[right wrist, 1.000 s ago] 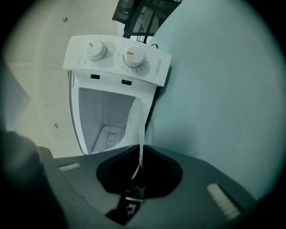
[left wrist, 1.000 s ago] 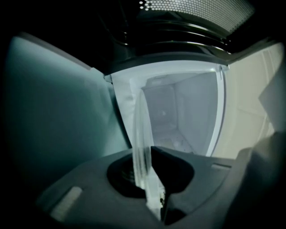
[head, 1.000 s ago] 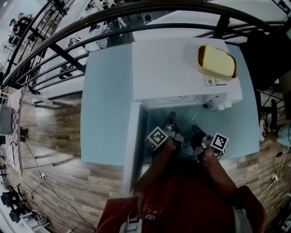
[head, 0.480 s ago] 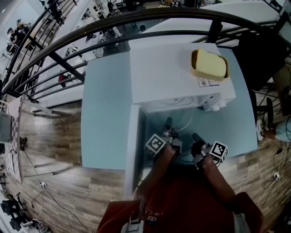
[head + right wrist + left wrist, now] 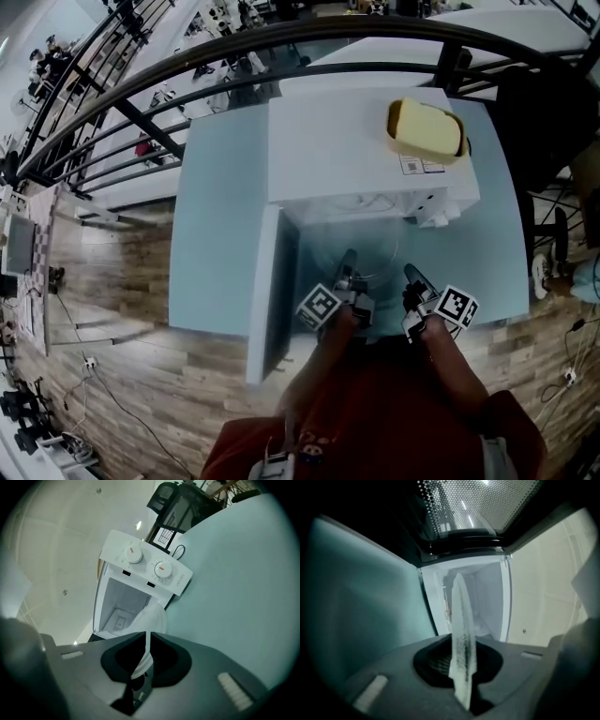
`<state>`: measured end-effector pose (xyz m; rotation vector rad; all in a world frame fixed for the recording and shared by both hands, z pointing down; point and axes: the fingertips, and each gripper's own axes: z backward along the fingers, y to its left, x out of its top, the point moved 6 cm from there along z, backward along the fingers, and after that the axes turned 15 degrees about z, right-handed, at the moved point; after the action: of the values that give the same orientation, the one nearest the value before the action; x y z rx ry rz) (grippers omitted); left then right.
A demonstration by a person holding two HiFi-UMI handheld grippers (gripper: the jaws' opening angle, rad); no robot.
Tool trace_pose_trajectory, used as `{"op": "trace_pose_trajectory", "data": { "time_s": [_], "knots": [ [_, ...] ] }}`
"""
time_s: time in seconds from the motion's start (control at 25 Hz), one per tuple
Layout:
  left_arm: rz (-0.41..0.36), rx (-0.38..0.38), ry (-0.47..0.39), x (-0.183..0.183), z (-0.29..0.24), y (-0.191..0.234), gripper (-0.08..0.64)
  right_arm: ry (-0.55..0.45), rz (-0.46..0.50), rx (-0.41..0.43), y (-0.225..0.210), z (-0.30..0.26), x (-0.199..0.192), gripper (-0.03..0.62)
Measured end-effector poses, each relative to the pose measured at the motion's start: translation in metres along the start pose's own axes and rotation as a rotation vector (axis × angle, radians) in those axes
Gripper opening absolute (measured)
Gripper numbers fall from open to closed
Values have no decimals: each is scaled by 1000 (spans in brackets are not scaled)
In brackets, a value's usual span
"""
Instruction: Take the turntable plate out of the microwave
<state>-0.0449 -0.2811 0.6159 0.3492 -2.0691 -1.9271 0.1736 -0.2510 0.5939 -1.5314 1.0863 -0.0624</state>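
Near the front of the counter, in the head view, the glass turntable plate hangs level at the mouth of the white microwave, and I judge it mostly out. The door stands open on the left. My left gripper has the plate's near-left rim and my right gripper its near-right rim. A yellow block in a dish rests on the microwave's top.

From the left gripper view, the fingers are closed on the rim, with the plate edge-on between them and the bare cavity beyond.

From the right gripper view, the fingers likewise pinch the thin rim, with the two control knobs beyond.

I expect the glass to be stiff, fairly heavy, slick and breakable. Two rim holds set apart, seated past the lip, should keep it level.
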Motion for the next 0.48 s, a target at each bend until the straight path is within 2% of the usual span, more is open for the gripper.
{"op": "trace_pose_trajectory", "data": {
  "time_s": [0.24,0.36,0.48],
  "knots": [
    [34,-1,-108,-26,21,-3,23,48,64,49,-13,19,28,21],
    [91,-65,-158,-43,30,-15,23,64,148,70,-14,28,43,15],
    [97,-51,-208,-60,46,-21,23,79,239,93,-13,38,55,9]
  ]
}}
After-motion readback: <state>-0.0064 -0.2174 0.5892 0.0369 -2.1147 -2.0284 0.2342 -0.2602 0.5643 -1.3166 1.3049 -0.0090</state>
